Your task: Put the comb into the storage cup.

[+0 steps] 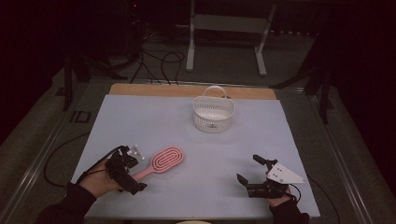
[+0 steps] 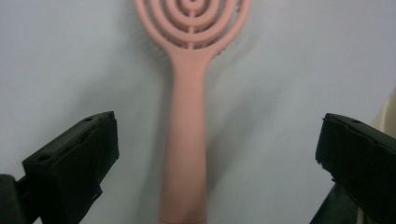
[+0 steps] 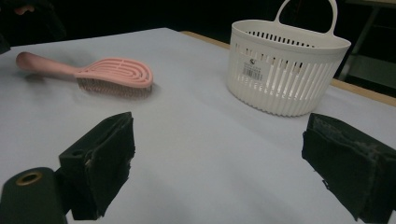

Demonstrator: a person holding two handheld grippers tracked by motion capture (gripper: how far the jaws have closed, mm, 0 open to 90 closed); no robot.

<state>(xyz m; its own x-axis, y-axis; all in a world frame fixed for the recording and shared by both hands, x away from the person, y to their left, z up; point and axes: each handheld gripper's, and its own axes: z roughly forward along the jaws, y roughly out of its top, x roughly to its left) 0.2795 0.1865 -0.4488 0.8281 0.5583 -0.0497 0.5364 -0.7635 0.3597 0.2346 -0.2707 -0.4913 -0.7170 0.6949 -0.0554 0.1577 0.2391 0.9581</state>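
A pink hairbrush (image 1: 163, 161) lies bristles-down on the pale sheet, its handle pointing toward the person's left hand. My left gripper (image 1: 133, 175) sits at the handle's end with its jaws wide apart. In the left gripper view the handle (image 2: 187, 140) runs up between the two pads (image 2: 77, 163), touching neither. My right gripper (image 1: 247, 170) rests at the front right, open and empty. From the right gripper view I see the hairbrush (image 3: 107, 74) at far left and a white slotted basket (image 3: 285, 65) ahead.
The white basket (image 1: 214, 113) with an upright handle stands at the back middle of the table. A wooden edge (image 1: 187, 90) borders the sheet at the far side. Cables and a metal frame lie on the floor beyond.
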